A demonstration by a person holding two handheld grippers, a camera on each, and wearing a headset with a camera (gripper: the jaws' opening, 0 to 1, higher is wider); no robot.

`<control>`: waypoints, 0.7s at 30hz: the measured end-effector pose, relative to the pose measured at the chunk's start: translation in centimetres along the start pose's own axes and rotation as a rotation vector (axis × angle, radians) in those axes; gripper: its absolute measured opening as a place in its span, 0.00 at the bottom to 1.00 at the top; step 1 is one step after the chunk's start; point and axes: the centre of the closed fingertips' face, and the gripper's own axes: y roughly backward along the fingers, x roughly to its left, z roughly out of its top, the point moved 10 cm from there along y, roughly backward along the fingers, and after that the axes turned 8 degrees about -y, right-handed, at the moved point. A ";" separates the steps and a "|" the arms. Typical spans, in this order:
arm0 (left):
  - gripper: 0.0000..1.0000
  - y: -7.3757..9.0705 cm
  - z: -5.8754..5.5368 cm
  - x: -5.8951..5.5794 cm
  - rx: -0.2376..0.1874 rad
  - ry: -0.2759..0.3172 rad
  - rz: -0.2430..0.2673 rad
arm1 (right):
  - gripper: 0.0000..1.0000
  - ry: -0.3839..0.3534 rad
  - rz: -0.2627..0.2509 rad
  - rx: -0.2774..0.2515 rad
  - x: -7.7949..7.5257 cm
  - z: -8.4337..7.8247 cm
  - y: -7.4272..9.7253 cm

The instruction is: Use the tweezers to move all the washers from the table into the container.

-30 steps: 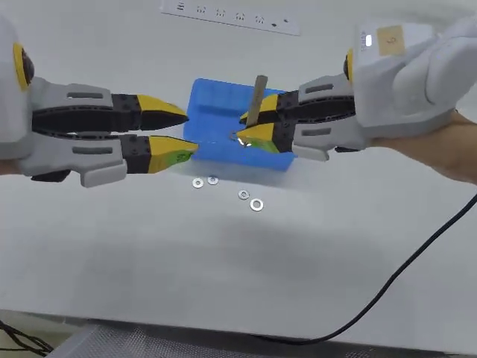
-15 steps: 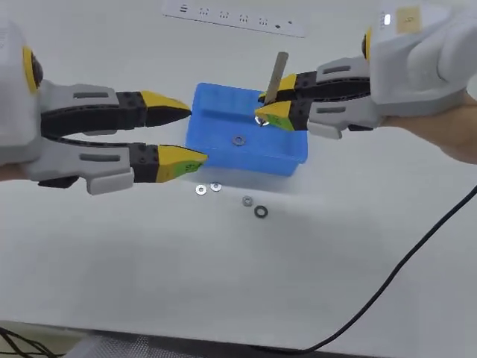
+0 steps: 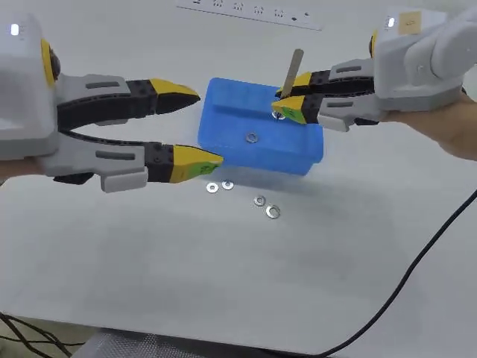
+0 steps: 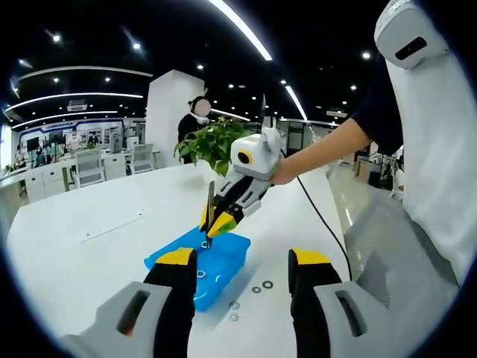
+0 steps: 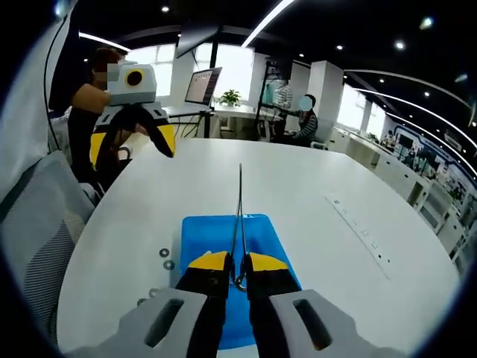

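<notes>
the right gripper [image 3: 287, 112] is seen with its jaws clamped together on the tweezers [image 3: 295, 67], whose flat upper end is stuck up above the yellow jaw tips in the head view. in the right gripper view the thin tweezers [image 5: 239, 205] are pinched between the two tips and are pointed forward over the blue container [image 5: 205, 231]. the tweezer points are held at the far side of the container [image 3: 294, 153], but they are partly covered by the jaws and too small for it to be told whether a washer is gripped in them. the left gripper [image 3: 209, 128] is held with its jaws wide apart and nothing between them, at the container's left side; its body is cut off by the left edge. one washer [image 3: 252, 137] is seen lying on the container floor. four washers [image 3: 258, 200] are left on the white table [image 3: 223, 283], just in front of the container, in two loose pairs. a power strip [image 3: 253, 10] is cut by the top edge, and a black cable [image 3: 417, 261] is run across the lower right corner and out of view.
</notes>
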 end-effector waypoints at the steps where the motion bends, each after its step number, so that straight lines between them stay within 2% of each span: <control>1: 0.56 0.0 0.0 0.0 0.000 0.002 0.002 | 0.09 -0.003 0.003 0.005 -0.1 -0.3 -0.3; 5: 0.61 0.0 -0.2 0.1 -0.002 0.007 0.022 | 0.09 -0.017 0.009 0.016 -0.4 -1.1 -1.1; 7: 0.61 0.0 -0.1 0.1 -0.044 -0.012 0.067 | 0.09 -0.020 0.011 0.019 -0.4 -1.3 -1.3; 8: 0.61 0.0 -0.2 0.0 -0.048 -0.005 0.055 | 0.09 -0.021 0.015 0.022 -0.4 -1.4 -1.5; 12: 0.61 0.1 -0.7 0.0 -0.023 -0.024 0.058 | 0.10 -0.022 0.022 0.023 -0.3 -1.6 -1.6; 17: 0.62 -0.3 -1.5 0.5 -0.010 -0.024 0.090 | 0.10 -0.026 0.027 0.029 -0.2 -2.0 -2.1; 21: 0.63 -0.3 -1.8 0.7 0.001 0.006 0.096 | 0.10 -0.022 0.037 0.036 0.1 -2.3 -2.5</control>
